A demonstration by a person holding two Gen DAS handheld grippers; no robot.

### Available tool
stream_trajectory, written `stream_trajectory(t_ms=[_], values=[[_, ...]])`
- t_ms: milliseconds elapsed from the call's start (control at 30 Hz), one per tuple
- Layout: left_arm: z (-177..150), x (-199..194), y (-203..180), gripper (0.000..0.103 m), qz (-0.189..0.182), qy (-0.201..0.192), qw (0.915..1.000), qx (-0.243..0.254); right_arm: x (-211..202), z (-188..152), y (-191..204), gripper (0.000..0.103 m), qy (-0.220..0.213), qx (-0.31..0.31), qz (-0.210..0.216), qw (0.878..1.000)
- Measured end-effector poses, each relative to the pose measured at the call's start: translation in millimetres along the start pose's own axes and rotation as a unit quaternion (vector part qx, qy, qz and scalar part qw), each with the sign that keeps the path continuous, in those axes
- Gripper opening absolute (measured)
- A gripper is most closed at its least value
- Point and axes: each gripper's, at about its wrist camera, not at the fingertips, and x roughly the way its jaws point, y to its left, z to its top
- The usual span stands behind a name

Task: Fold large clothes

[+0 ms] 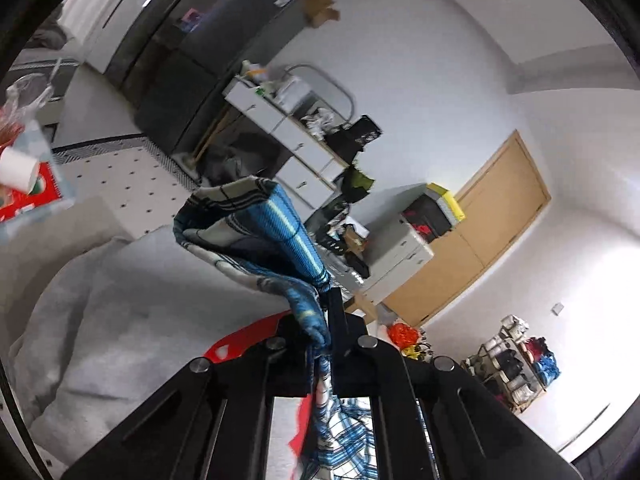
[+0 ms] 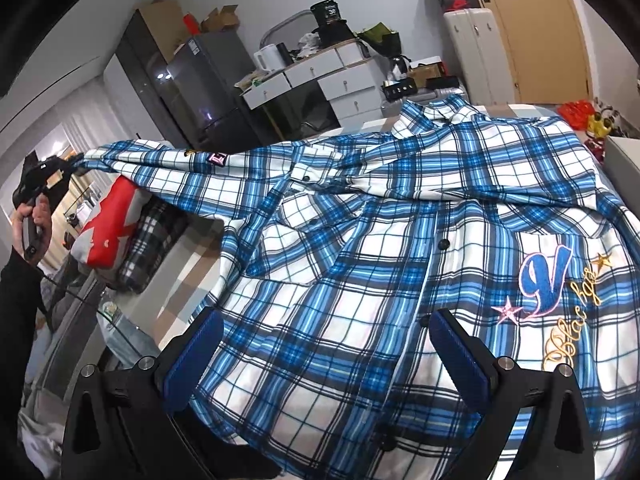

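Now my left gripper (image 1: pixel 326 320) is clenched on the end of one sleeve of the blue plaid shirt (image 2: pixel 360 240); the jaws are pinched together with the cloth bunched between them, and the cuff (image 1: pixel 244 208) stands up past the fingertips, folded over on itself. From my right-hand camera I see that same gripper off to the far left (image 2: pixel 68 168), my hand (image 2: pixel 34 220) wrapped around its handle, the sleeve stretched taut from it across to the shirt's body.

My right gripper (image 2: pixel 326 344) stands released, its two blue pads (image 2: pixel 196 356) spread wide apart just above the shirt's front, with nothing pinched between them. The shirt lies face up directly ahead of that tool, buttons running up the middle and the collar at the far end. An embroidered logo (image 2: pixel 548 284) with stars sits to the right of the right-hand pad. Left of the tool, under the raised sleeve, a red and white cloth (image 2: pixel 108 224) and a dark checked garment (image 2: pixel 154 236) lie side by side.
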Motion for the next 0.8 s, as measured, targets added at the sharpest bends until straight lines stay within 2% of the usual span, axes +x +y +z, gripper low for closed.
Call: stream_trajectory(t_ms=[267,333,433,467,533,600,633,700,800], values=[[0.7,5.7,25.1,0.001,0.024,-0.015,0.9987,-0.041,-5.7,-0.6,1.1,0.103,-0.006,-0.005,0.003,1.0],[-1.2,1.0,38.7,0.001,0.035,-0.022,0.9969,-0.067,-5.3,-0.3,0.3,0.103,-0.004,-0.002,0.006,1.0],[-3.2,-12.9,65.6,0.004,0.072,-0.044,0.9892,-0.12,-4.1,0.2,-0.9,0.103,0.0,-0.002,0.01,1.0],[-3.7,-17.0,73.2,0.008,0.069,-0.043,0.9876,-0.135,-3.7,0.3,-0.5,0.103,0.001,-0.002,0.011,1.0],[-5.7,-24.0,79.9,0.022,0.05,-0.038,0.9866,-0.15,-2.8,0.6,0.5,0.103,0.004,-0.004,0.012,1.0],[-7.7,-28.6,77.0,0.071,0.012,-0.035,0.9857,-0.165,-1.9,0.6,1.7,0.103,0.005,-0.004,0.016,1.0],[-6.9,-27.1,71.5,0.079,0.0,-0.033,0.9849,-0.17,-1.0,0.9,2.5,0.103,0.006,-0.004,0.017,1.0],[-3.2,-21.5,57.5,0.083,-0.022,-0.015,0.9859,-0.165,1.0,0.7,4.0,0.103,0.009,-0.005,0.017,1.0],[3.0,-5.1,38.3,0.083,-0.017,0.023,0.9903,-0.136,3.7,-1.3,5.6,0.103,0.015,-0.01,0.013,1.0]])
